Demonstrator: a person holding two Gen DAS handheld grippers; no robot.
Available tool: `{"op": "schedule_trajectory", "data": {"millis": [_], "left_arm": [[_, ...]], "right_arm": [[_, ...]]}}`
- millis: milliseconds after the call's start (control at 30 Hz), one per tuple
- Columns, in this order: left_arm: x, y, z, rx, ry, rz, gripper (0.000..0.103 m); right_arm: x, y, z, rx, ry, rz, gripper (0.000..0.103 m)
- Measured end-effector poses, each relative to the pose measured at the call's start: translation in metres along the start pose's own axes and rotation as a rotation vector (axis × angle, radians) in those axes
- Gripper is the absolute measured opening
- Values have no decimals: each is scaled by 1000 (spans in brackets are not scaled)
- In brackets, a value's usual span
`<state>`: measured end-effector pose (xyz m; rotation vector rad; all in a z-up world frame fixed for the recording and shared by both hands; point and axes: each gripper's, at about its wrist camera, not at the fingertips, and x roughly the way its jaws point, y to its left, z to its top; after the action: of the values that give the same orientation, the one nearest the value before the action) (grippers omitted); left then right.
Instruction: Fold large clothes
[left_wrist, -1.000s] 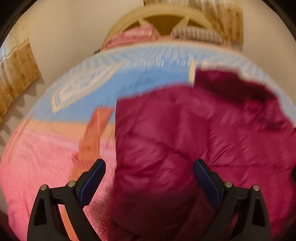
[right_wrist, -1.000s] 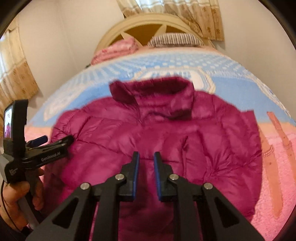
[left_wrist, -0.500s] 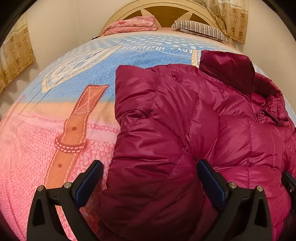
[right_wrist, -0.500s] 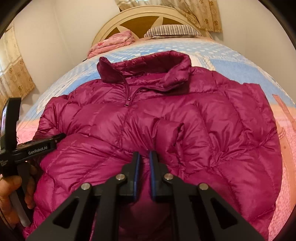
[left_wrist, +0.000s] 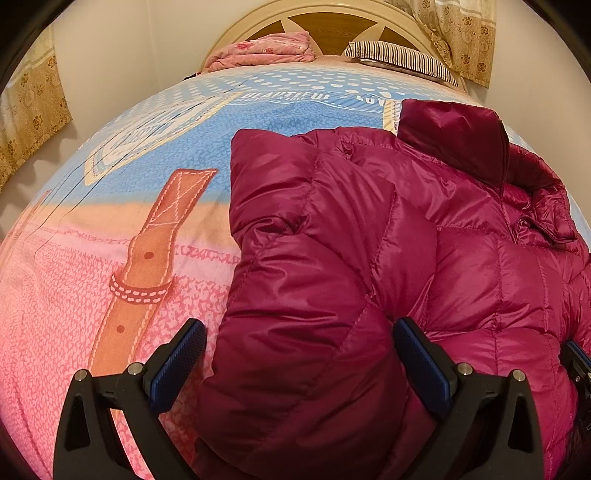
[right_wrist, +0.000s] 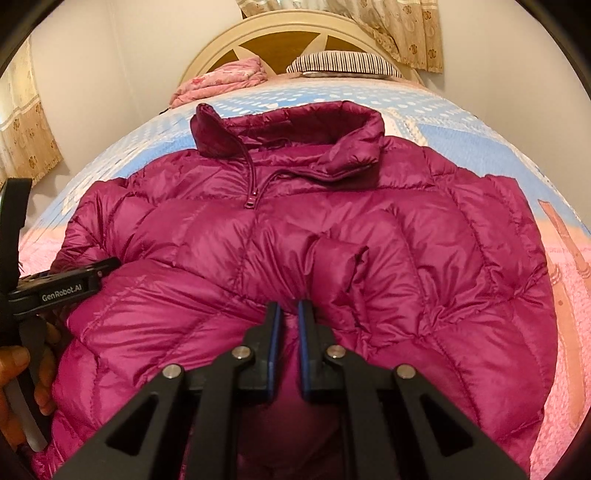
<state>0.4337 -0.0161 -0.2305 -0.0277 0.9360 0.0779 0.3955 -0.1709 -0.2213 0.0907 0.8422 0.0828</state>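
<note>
A magenta quilted puffer jacket (right_wrist: 406, 258) lies front up on the bed, its collar (right_wrist: 295, 125) toward the headboard and its zip partly done up. My right gripper (right_wrist: 290, 312) is shut on a pinched fold of the jacket's front near the lower middle, with fabric bunched between the blue pads. My left gripper (left_wrist: 301, 339) stands wide open over the jacket's left side. The padded sleeve (left_wrist: 303, 332) sits between its fingers, and a gap shows beside the left pad (left_wrist: 184, 354). A hand (right_wrist: 14, 365) holds the left tool at the edge of the right wrist view.
The bedspread (left_wrist: 110, 258) is pink near me and blue farther off, with a printed brown strap. A folded pink blanket (left_wrist: 262, 51) and a striped pillow (left_wrist: 399, 59) lie at the cream headboard (right_wrist: 314, 29). Curtains hang left and right.
The right jaws closed from a narrow gap onto the jacket fold and sank closer to the jacket. The left view swung and steadied over the sleeve, its jaws a little wider.
</note>
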Motion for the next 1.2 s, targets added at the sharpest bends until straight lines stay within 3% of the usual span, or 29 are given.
{"op": "schedule_trajectory", "data": {"millis": [533, 567, 633, 667, 700, 733, 800, 900, 1000, 1100, 1200], "left_arm": [[-10, -1, 0, 15, -2, 24, 102], [-19, 0, 2, 22, -13, 34, 102], [-45, 5, 5, 31, -77, 29, 102], [-58, 7, 7, 24, -115, 20, 102], [-71, 9, 11, 12, -157, 10, 102], [-81, 9, 16, 2, -187, 1, 102], [-90, 4, 26, -9, -209, 3, 102], [-81, -15, 42, 14, -208, 19, 102], [-48, -30, 49, 38, -172, 39, 102], [-7, -27, 38, 58, -86, 129, 102], [17, -19, 32, 16, -20, 69, 102]], "right_arm": [[-2, 4, 2, -27, 4, -25, 10], [-7, 5, 4, -37, 8, -31, 14], [-26, 6, 11, -25, -14, -25, 44], [-37, 7, 15, -24, -48, -31, 72], [-48, 10, 20, -34, -95, -86, 78], [-54, 12, 26, -46, -119, -130, 73], [-58, 15, 42, -53, -133, -184, 45], [-43, 17, 57, -57, -110, -224, 23], [-19, 19, 62, -57, -55, -188, 22], [9, 17, 60, -61, -3, -162, 22], [33, 11, 50, -57, 46, -161, 21]]}}
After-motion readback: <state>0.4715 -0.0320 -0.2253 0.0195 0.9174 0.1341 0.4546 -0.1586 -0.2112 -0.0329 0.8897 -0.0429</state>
